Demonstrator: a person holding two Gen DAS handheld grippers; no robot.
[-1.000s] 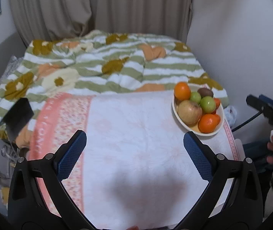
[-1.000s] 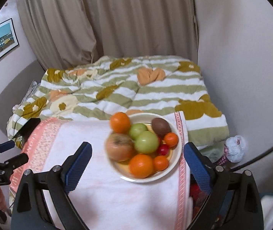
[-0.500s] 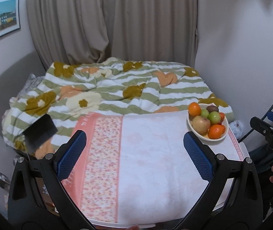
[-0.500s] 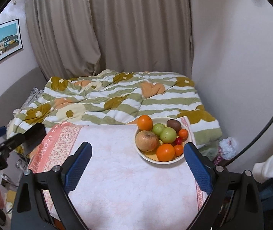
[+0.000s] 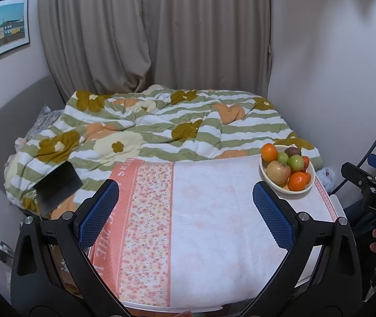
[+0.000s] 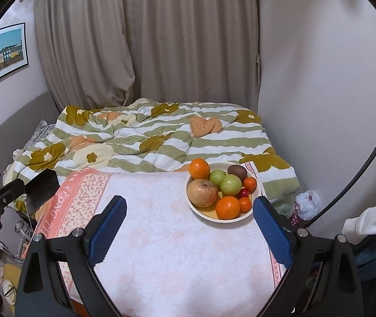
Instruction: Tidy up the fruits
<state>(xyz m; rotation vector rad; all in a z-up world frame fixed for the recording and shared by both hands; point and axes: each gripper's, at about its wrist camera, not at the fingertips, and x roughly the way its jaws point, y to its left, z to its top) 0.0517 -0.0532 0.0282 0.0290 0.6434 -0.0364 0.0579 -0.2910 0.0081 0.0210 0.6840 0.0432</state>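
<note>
Cream-coloured bowl [image 6: 254,207] is my landmark here, sitting on the counter [image 6: 174,251] at its far right corner, on the pale part of the pink flowery cloth [image 5: 145,211]. It holds all the fruit in one heap: a big yellowish apple [image 6: 203,192] at the front left, an orange [image 6: 199,168] behind it, two green fruits [image 6: 230,184] in the middle, a brown kiwi [image 6: 237,170] at the back, another orange [image 6: 228,207] at the front, plus a couple of small orange ones and a little red one on the right side.

My left tool [image 5: 186,211] hangs over the cloth well left of the bowl and nearer to me, jaws spread wide, nothing in them. My right tool [image 6: 189,227] sits just in front of the bowl, also wide apart and empty; its right finger looks close to the bowl's front rim, but I can't tell if it touches.

Behind the bowl is the bed with a green-striped flowery blanket [image 6: 161,137], and beige curtains [image 6: 174,39] beyond that. Way off left of the bowl, a framed picture [image 6: 0,55] hangs on the wall.
</note>
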